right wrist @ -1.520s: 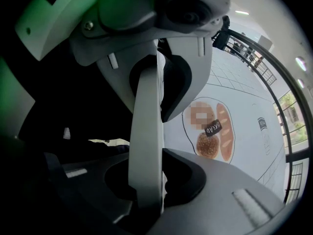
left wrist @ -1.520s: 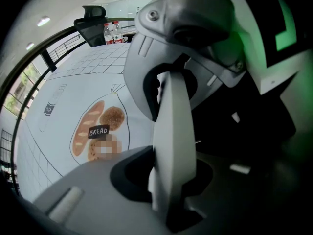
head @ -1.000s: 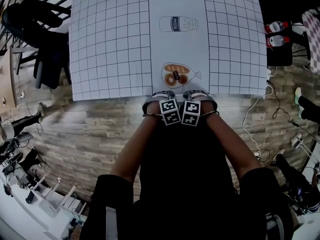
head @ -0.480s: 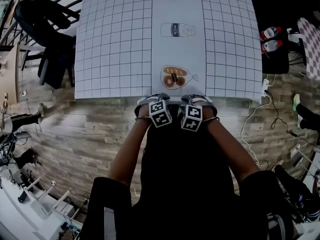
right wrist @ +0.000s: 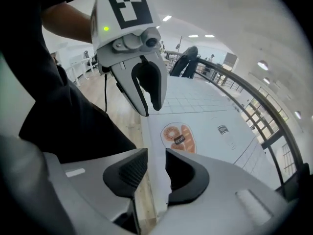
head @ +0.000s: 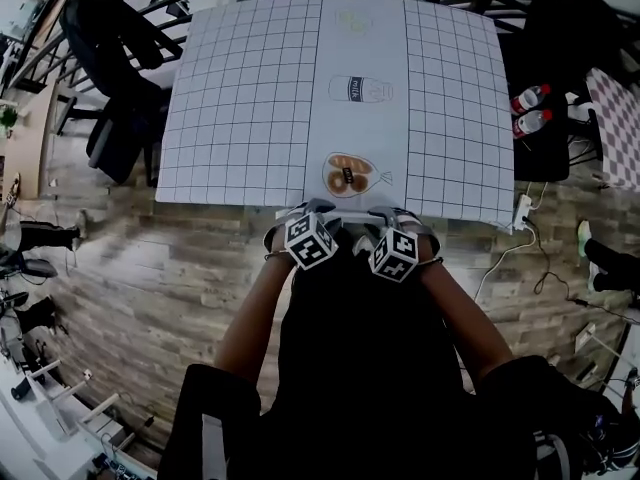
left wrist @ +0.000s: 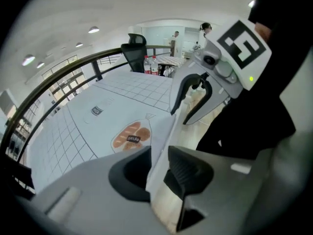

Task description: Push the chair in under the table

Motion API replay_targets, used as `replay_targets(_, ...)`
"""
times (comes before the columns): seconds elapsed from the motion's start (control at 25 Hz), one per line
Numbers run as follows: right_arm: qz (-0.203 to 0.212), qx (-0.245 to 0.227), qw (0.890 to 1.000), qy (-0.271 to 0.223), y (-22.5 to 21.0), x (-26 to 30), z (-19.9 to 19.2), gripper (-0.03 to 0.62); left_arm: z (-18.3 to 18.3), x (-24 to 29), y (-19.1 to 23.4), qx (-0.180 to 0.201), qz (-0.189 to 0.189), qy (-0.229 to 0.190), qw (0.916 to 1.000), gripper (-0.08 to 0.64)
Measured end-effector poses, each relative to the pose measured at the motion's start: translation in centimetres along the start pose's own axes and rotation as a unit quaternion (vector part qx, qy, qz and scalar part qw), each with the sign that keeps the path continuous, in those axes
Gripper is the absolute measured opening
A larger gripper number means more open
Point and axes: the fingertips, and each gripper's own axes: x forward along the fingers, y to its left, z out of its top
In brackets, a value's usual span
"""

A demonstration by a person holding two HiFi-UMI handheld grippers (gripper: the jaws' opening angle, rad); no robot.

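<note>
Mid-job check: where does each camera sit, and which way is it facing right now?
Head view: on the head, steeply down onto the table; shows forearms, left gripper and right gripper at its near edge.
Left gripper view: on the left gripper, along its parted, just-closing jaws, nothing gripped, across the table; right gripper beside.
Right gripper view: likewise, jaws parted, just closing, empty; left gripper beside.
Shared: all three show the bread print.

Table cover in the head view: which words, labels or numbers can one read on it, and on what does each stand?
"milk": small print on the label of the drawn bottle.
Dark label on the drawn bread bag: too blurred to read.
Drawing at the far edge: no readable text.
</note>
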Motion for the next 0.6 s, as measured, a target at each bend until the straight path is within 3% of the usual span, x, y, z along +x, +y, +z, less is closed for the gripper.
replay_targets(0.2,-0.049,0.039,0.997,-0.046,-2.0,-1.7,0.4,0.092,1.2,-2.1,1.9,-0.041,0.035,-0.04,0.9978,0.11)
replay_targets(0.4,-0.061,0.1,0.989,-0.089,-5.3,-3.8,2.1,0.089,3.6,-4.1,3.6,-0.029,0.065,-0.064,0.9954,0.1)
replay_targets(0.6,-0.081,0.189,0.966,-0.157,-9.7,-6.7,5.2,0.075,7.6,-7.9,7.4,-0.081,0.111,-0.155,0.9784,0.075)
